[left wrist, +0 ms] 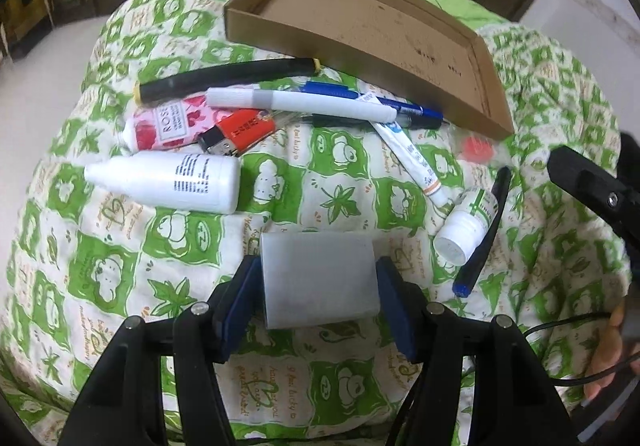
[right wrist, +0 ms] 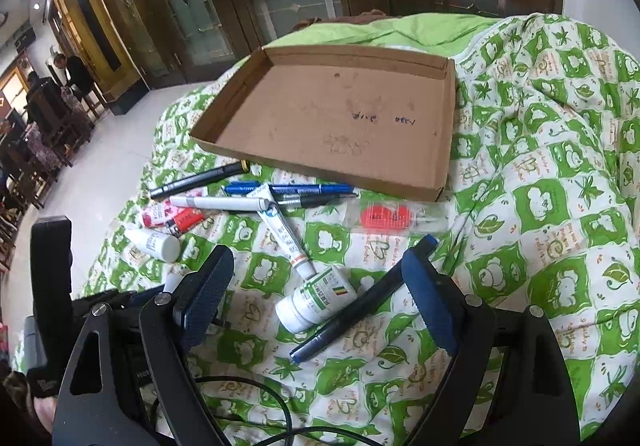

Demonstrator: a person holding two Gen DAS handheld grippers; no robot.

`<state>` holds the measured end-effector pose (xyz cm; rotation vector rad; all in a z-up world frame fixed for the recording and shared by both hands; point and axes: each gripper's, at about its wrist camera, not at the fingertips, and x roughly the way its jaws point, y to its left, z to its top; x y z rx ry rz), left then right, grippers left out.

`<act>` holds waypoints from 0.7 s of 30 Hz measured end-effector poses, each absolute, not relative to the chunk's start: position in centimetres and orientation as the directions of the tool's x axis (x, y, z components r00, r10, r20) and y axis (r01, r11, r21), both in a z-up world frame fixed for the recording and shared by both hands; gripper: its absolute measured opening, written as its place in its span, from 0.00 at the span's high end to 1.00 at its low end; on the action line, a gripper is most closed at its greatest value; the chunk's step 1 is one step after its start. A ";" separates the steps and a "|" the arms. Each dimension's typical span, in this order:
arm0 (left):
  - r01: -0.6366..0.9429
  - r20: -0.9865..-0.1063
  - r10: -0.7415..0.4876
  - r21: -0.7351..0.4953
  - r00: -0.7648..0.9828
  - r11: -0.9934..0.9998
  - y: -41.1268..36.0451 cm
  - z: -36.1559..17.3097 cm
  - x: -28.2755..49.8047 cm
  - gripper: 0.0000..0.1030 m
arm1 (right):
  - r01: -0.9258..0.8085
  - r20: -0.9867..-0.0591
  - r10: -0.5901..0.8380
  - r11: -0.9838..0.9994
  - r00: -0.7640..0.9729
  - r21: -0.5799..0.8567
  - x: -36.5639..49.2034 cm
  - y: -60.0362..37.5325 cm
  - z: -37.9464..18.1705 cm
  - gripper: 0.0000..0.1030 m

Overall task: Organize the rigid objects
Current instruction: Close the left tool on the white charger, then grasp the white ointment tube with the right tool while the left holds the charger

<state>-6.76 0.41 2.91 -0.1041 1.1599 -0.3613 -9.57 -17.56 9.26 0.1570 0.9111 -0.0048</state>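
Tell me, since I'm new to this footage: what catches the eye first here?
The left gripper clamps a pale translucent block just above the green-patterned quilt. Behind it lies a clutter of pens, tubes and bottles, with an empty cardboard tray at the far edge.

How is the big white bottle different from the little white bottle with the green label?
The big white bottle has dark blue writing; the little bottle has a green label. The big one lies left of the pile near the lighter; the little one lies right, against a dark pen. The big one tapers to a narrow tip; the little one has a wide flat cap. Both are white and lie on their sides on the quilt.
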 end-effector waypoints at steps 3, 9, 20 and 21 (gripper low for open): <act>0.220 -0.877 -0.338 -0.275 0.341 0.936 0.7 2.7 -6.5 0.42 | 0.061 -0.786 0.096 0.984 0.610 0.167 -9.3 -17.9 9.3 0.15; 0.224 -0.880 -0.328 -0.263 0.343 0.938 -0.1 2.7 -6.3 0.42 | 0.014 -0.818 0.234 0.959 0.525 0.283 -6.3 -18.4 8.2 0.16; 0.238 -0.886 -0.301 -0.226 0.353 0.944 -1.1 2.8 -6.2 0.42 | -0.105 -0.912 0.183 0.982 0.368 0.155 -0.4 -13.4 2.6 0.38; 0.239 -0.886 -0.299 -0.224 0.354 0.945 -1.2 2.8 -6.2 0.42 | -0.109 -0.919 0.166 0.985 0.357 0.136 -0.1 -13.1 2.0 0.41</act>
